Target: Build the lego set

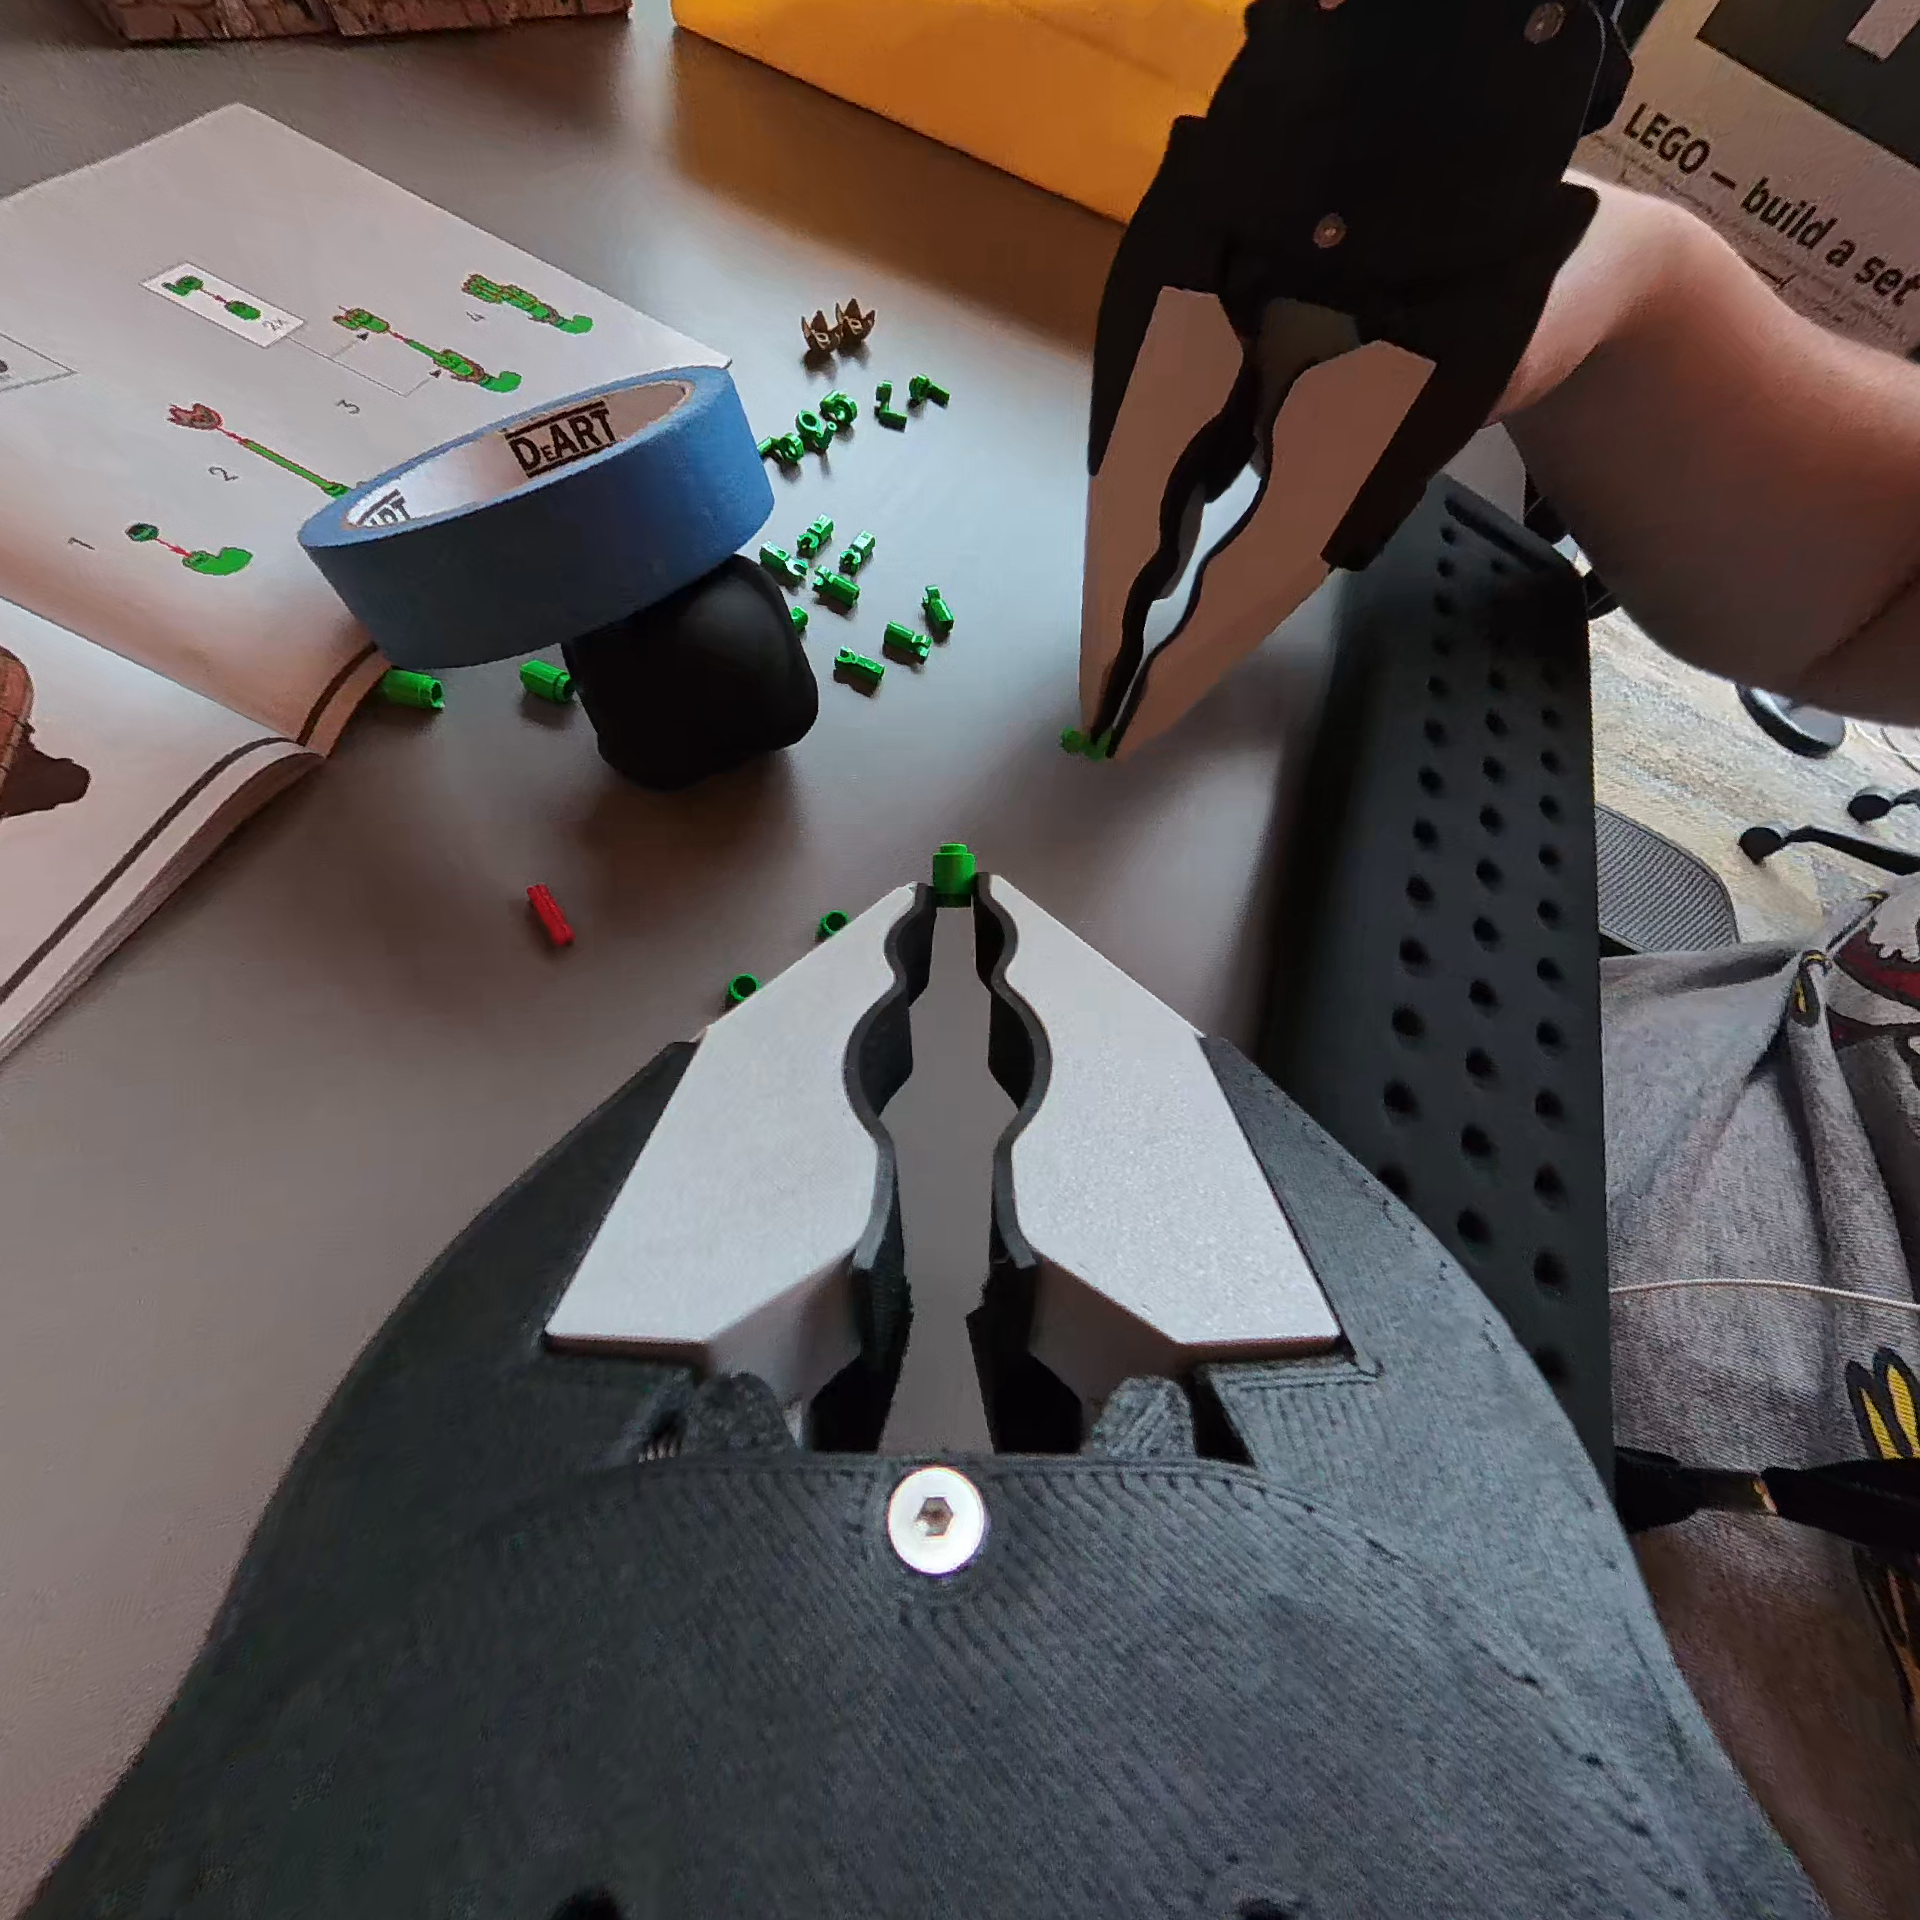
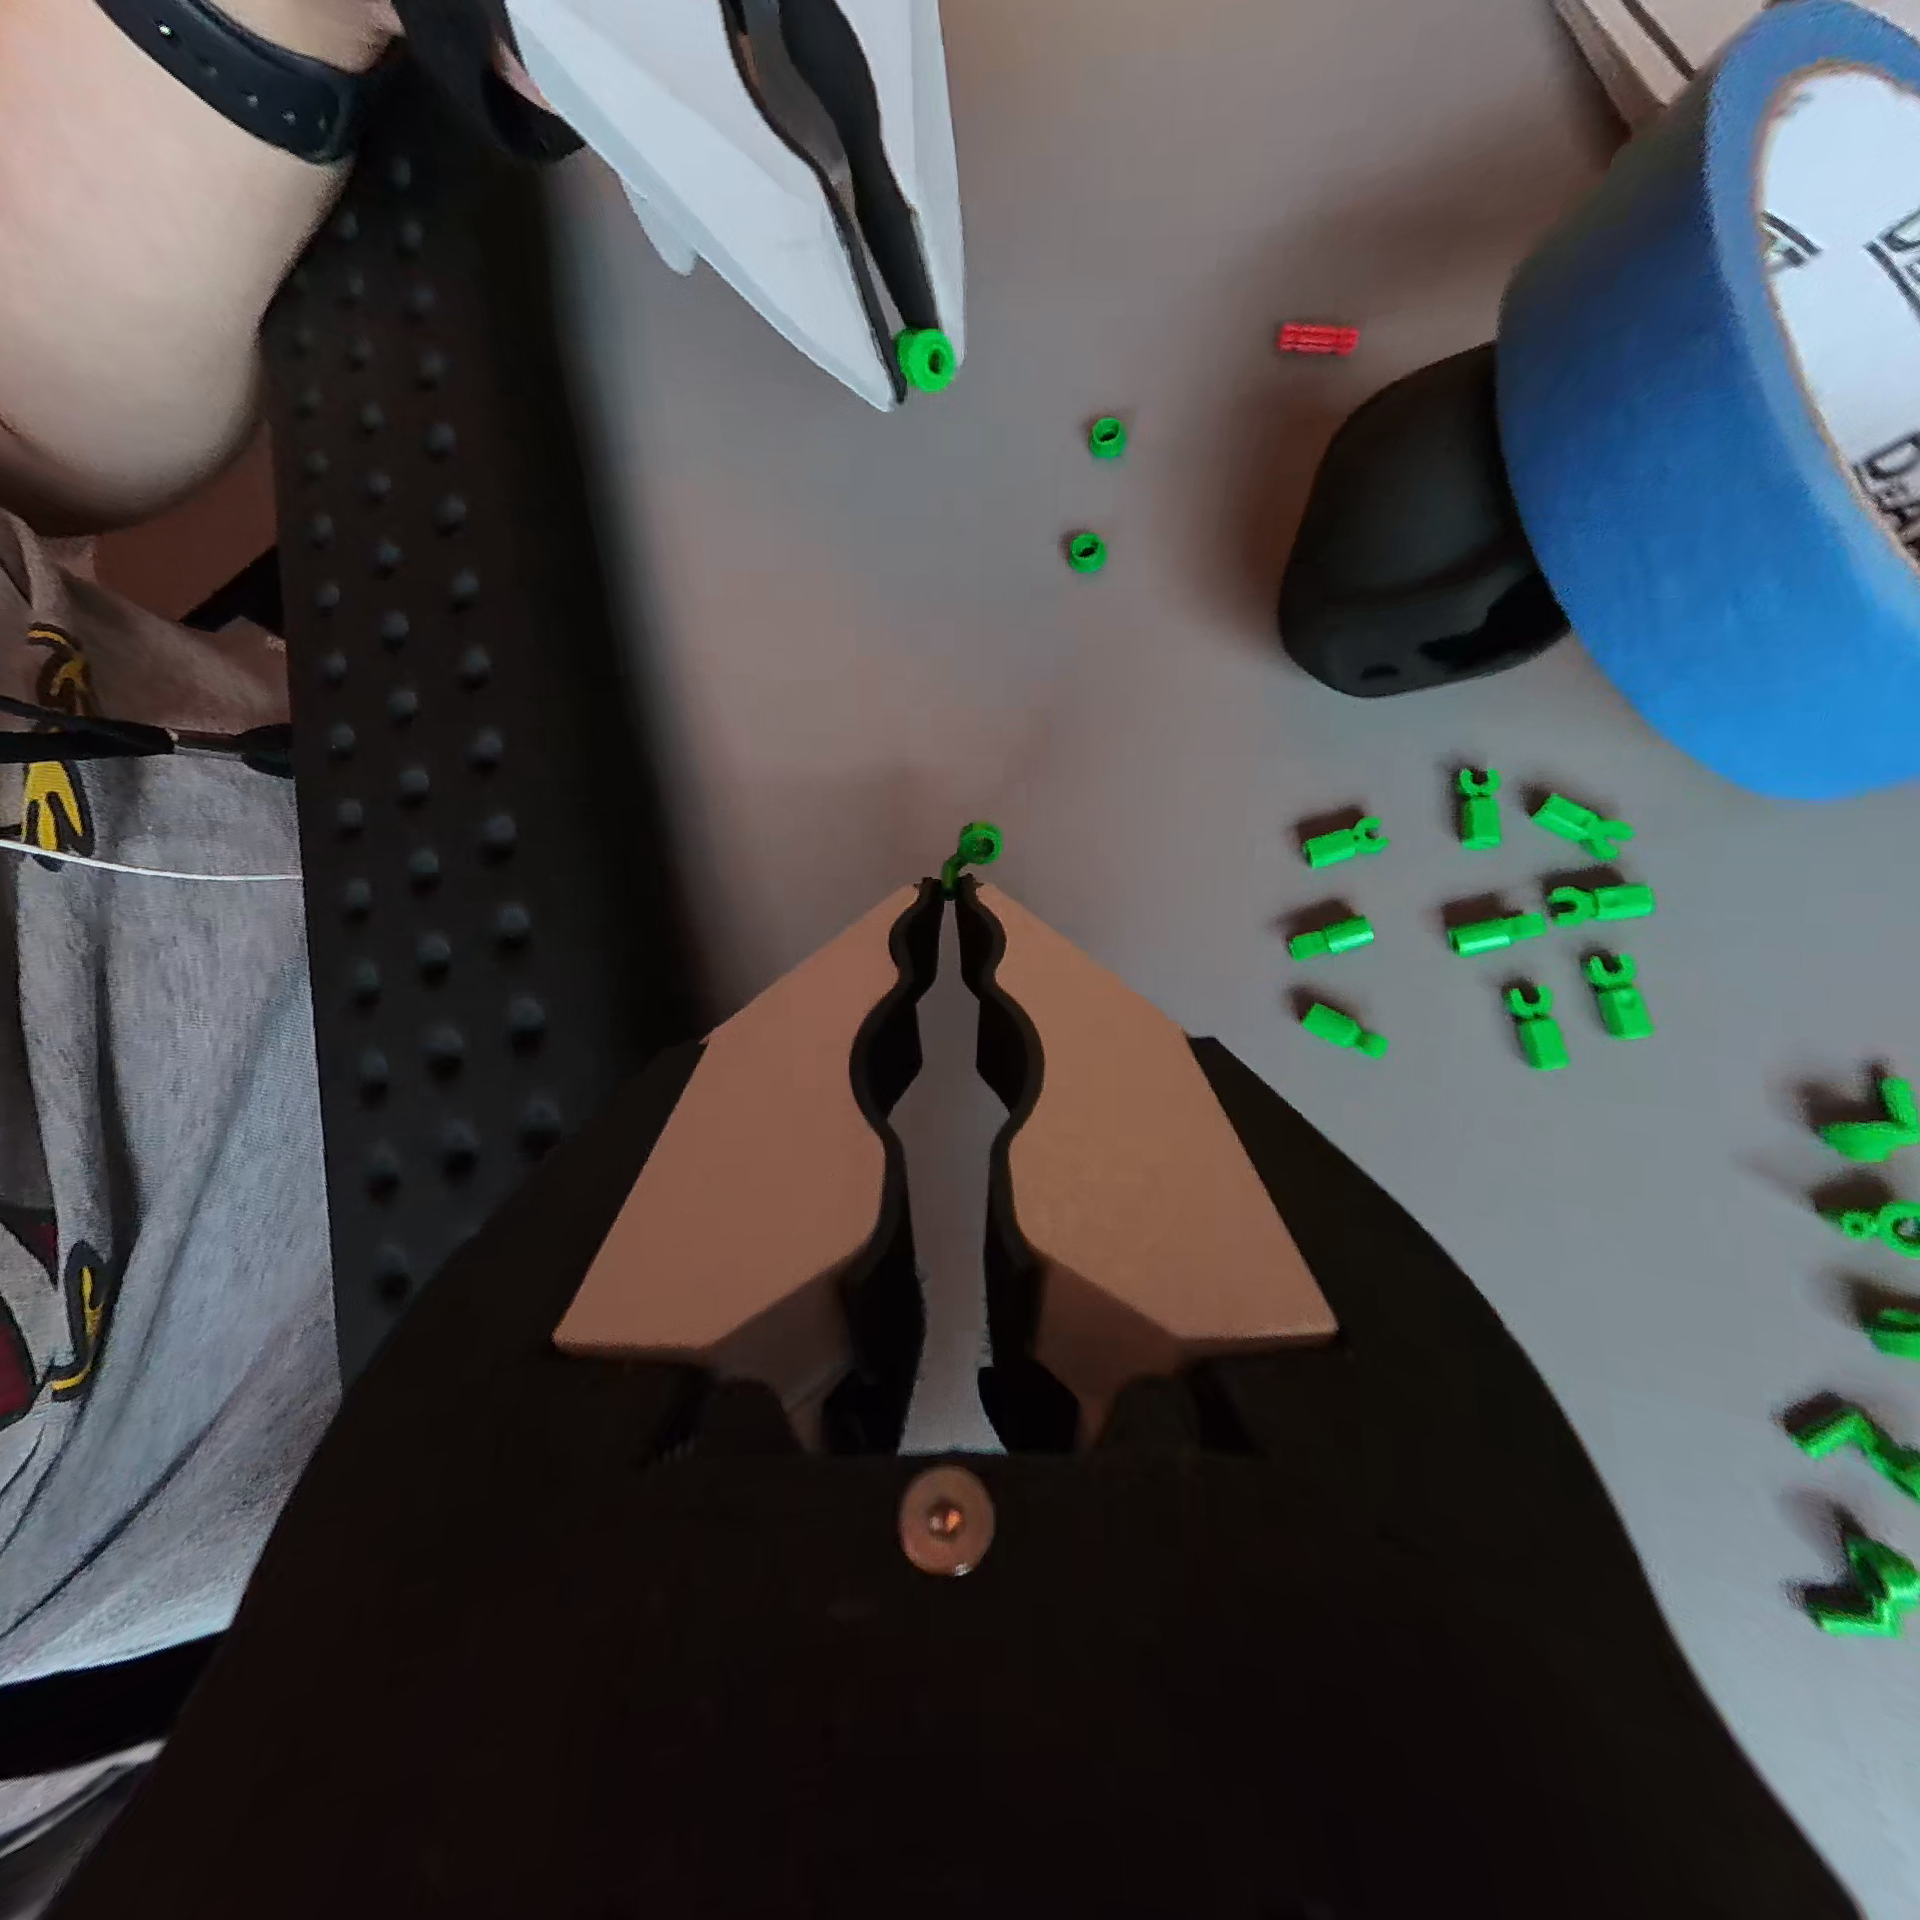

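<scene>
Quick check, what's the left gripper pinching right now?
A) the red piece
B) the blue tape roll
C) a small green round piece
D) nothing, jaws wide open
C: the left gripper is shut on a small green round piece at its fingertips, also seen from the right wrist view; the red piece lies loose on the table and the blue tape roll sits untouched.

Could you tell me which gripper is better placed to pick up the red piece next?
Left, probably. The red piece lies just left of the left gripper, while the right gripper is farther away. Both are shut on green pieces, though, so it must release its stud first.
</scene>
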{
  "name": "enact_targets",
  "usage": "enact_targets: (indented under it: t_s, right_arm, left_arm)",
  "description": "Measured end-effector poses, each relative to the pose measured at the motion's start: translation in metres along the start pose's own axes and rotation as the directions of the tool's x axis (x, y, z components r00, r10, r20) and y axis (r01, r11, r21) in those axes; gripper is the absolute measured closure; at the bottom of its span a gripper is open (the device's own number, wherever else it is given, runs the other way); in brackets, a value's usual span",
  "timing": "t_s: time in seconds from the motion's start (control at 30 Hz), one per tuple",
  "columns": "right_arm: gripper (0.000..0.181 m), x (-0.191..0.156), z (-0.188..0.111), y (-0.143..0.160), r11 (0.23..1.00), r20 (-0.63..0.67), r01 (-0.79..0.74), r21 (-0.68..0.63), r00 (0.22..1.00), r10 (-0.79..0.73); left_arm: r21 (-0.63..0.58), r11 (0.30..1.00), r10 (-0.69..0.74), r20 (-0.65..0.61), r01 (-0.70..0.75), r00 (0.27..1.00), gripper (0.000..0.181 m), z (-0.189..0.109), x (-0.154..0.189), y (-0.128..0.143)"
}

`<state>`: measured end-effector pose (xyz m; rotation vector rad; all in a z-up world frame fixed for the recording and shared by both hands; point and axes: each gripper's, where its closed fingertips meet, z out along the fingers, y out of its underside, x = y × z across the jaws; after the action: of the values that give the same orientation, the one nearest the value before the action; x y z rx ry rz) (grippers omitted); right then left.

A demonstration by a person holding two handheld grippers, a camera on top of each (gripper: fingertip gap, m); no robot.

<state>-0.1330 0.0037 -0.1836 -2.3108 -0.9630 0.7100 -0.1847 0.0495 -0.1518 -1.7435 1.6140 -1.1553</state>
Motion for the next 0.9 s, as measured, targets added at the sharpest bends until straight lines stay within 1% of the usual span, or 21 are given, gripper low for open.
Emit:
enact_targets:
  t_s: [0.2,0.33,0.73,0.9]
  right_arm:
    - [0.180,0.007,-0.012,0.002,0.996,-0.014,-0.039,0.077,0.999,0.040]
    - [0.180,0.008,-0.014,0.002,0.994,-0.010,-0.057,0.096,0.998,0.059]
    - [0.180,0.005,-0.003,0.006,0.993,0.006,-0.091,0.074,0.996,0.090]
    - [0.180,0.006,-0.001,0.009,0.994,0.002,-0.085,0.064,0.996,0.085]
  left_arm:
    - [-0.009,1.000,-0.009,-0.007,0.009,1.000,0.176,0.003,0.001,0.003]
    - [-0.008,1.000,-0.026,-0.009,0.025,1.000,0.176,0.003,0.000,0.003]
    - [-0.012,0.999,-0.043,-0.012,0.042,0.999,0.176,0.004,-0.001,0.005]
    - [0.007,0.999,-0.052,-0.032,0.052,0.998,0.176,0.004,0.002,0.002]
